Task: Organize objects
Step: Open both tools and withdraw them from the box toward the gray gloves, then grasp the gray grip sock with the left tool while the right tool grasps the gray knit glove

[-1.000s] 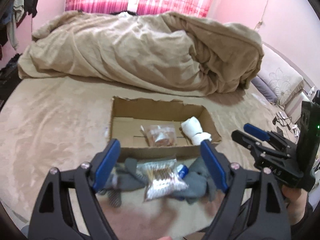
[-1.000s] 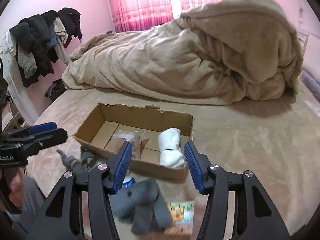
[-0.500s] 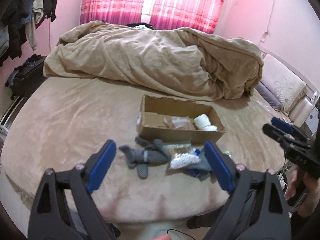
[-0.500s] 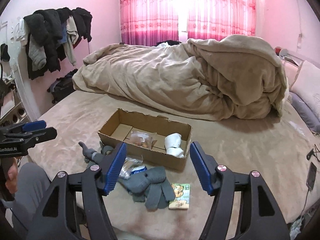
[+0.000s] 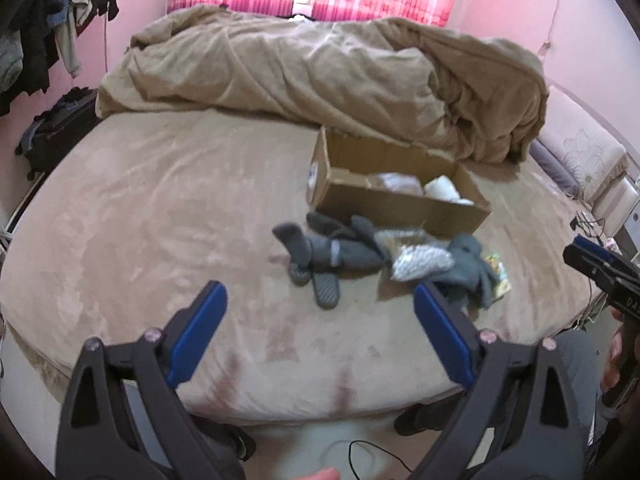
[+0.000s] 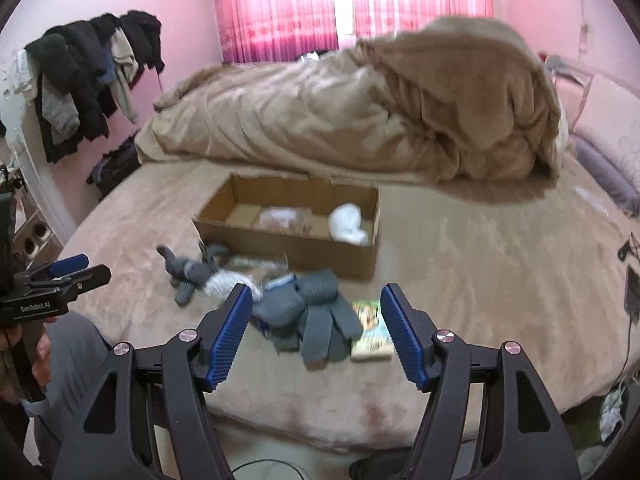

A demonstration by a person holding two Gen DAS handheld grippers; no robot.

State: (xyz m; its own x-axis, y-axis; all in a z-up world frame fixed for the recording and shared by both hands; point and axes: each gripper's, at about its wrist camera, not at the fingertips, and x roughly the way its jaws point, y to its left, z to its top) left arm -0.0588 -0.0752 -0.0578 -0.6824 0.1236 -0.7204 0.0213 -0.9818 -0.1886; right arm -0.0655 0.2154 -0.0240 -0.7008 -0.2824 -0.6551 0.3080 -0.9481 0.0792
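Note:
An open cardboard box [image 5: 400,208] [image 6: 320,250] sits on the bed; it holds a clear bag [image 6: 286,216] and a white roll [image 6: 348,224]. In front of it lie grey socks [image 5: 316,250] [image 6: 188,272], a clear packet [image 5: 420,260], grey gloves [image 6: 316,316] [image 5: 472,270] and a small colourful packet [image 6: 372,328] [image 5: 496,272]. My left gripper [image 5: 316,340] is open and empty, held back from the pile. My right gripper [image 6: 316,332] is open and empty, near the gloves in the picture but well short of them.
A bunched tan duvet [image 5: 320,72] [image 6: 360,120] fills the back of the bed. Clothes hang on a rack [image 6: 88,72] at the left. A dark bag [image 5: 56,128] lies on the floor beside the bed. Cables [image 6: 632,272] lie at the right edge.
Both grippers have pulled back and up from the pile, so the box and items look smaller and farther. Both stay open and empty.

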